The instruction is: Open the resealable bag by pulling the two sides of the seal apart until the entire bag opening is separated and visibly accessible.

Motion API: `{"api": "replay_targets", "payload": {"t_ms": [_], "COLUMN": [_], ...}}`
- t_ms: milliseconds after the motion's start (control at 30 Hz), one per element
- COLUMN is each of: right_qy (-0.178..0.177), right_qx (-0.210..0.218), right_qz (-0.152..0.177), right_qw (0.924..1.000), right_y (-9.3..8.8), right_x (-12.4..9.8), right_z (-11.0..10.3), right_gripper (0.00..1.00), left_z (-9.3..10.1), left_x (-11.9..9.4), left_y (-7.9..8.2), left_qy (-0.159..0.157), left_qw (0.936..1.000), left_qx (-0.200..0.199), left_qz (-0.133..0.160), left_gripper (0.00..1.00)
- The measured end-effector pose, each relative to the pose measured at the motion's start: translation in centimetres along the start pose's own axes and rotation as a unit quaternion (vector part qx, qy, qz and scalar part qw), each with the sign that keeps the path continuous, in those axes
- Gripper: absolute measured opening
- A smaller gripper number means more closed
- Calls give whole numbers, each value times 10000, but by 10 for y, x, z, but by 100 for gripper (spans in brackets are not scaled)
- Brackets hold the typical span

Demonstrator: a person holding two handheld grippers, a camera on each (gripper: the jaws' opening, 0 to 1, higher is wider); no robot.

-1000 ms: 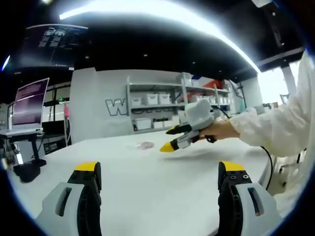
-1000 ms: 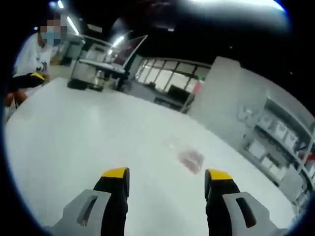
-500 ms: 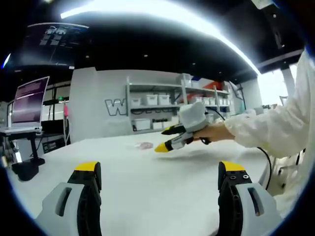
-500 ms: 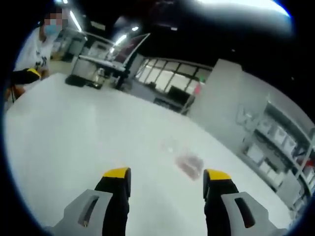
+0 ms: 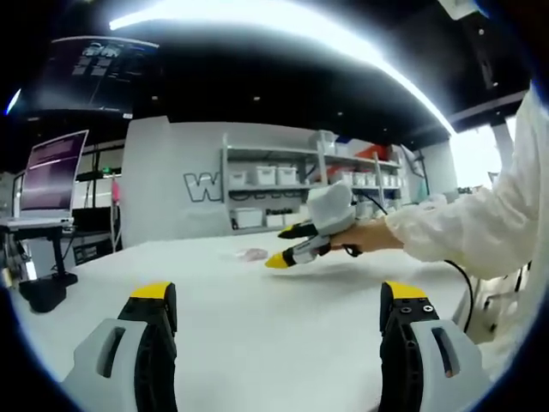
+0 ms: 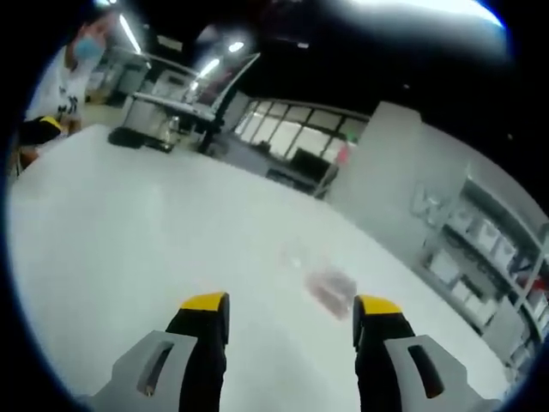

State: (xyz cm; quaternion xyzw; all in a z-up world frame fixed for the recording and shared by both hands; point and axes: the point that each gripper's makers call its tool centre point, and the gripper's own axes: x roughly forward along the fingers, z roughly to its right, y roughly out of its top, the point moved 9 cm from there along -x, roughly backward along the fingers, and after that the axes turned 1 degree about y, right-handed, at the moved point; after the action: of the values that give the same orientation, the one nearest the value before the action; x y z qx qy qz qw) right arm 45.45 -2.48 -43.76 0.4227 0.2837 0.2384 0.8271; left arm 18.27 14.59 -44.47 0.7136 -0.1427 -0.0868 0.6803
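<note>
A small clear resealable bag (image 6: 324, 284) with pinkish contents lies flat on the white table (image 6: 129, 240), just ahead of my right gripper (image 6: 290, 309), whose jaws stand open and hold nothing. In the left gripper view the same bag (image 5: 251, 254) is a small patch far across the table. My left gripper (image 5: 279, 296) is open and low over the table's near part. The right gripper (image 5: 288, 245), held by a hand in a white sleeve, comes in from the right with its yellow tips close to the bag.
A laptop on a stand (image 5: 53, 184) sits at the table's left end. White shelving with boxes (image 5: 283, 184) lines the back wall. A person in a white top (image 6: 58, 86) sits at the far left of the table.
In the left gripper view the right gripper has moved left and slightly down toward the bag. The bag has not moved. Both grippers stay open.
</note>
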Motion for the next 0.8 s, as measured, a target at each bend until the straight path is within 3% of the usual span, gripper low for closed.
{"api": "replay_targets", "payload": {"t_ms": [800], "right_qy": [-17], "right_qx": [-19], "right_qz": [61], "right_qw": [10000], "right_y": [6], "right_x": [18], "right_z": [-5], "right_gripper": [56], "left_z": [-5], "left_x": [2], "left_y": [-2], "left_qy": [22], "left_qw": [9999], "left_qx": [-136], "left_qz": [48], "left_gripper": [96]}}
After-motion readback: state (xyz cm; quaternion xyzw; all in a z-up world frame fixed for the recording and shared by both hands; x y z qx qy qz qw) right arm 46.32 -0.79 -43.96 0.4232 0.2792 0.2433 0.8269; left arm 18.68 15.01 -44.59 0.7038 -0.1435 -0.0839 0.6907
